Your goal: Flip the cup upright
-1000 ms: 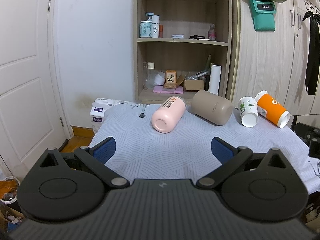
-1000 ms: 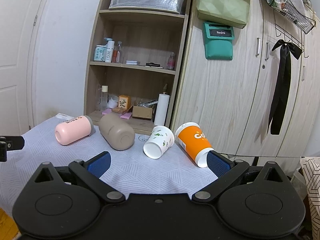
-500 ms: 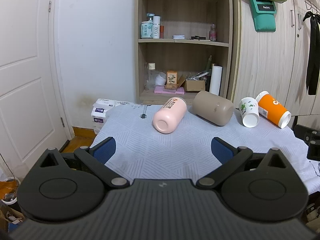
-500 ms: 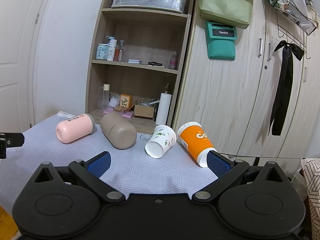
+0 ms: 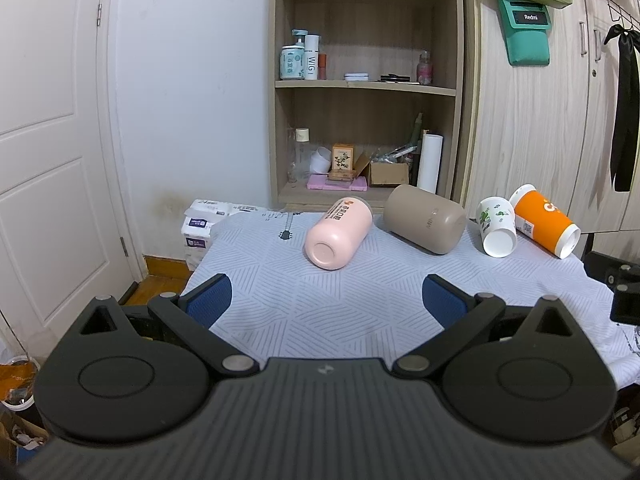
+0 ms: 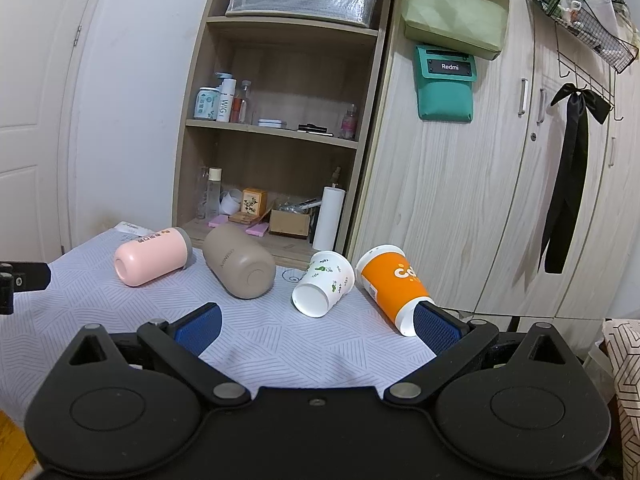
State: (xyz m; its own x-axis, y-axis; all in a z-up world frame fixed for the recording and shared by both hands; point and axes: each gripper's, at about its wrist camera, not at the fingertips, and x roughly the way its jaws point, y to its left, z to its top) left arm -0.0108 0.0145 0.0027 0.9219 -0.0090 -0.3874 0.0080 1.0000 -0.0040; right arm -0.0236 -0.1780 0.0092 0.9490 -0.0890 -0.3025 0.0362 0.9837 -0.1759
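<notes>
Several cups lie on their sides in a row on the cloth-covered table (image 5: 320, 304): a pink cup (image 5: 338, 234), a tan cup (image 5: 424, 220), a white leaf-print paper cup (image 5: 496, 226) and an orange paper cup (image 5: 544, 220). They also show in the right wrist view: the pink cup (image 6: 152, 256), the tan cup (image 6: 238, 262), the white cup (image 6: 324, 284), the orange cup (image 6: 390, 284). My left gripper (image 5: 326, 300) is open and empty, in front of the pink cup. My right gripper (image 6: 316, 326) is open and empty, in front of the white cup.
A wooden shelf unit (image 5: 364, 84) with bottles and boxes stands behind the table. A wardrobe (image 6: 500, 184) is at the right, a white door (image 5: 52, 152) at the left. Tissue packs (image 5: 200, 226) sit at the table's far left corner.
Both views have shifted slightly; the cups sit a touch higher in frame. Nothing was grasped and both grippers stay open.
</notes>
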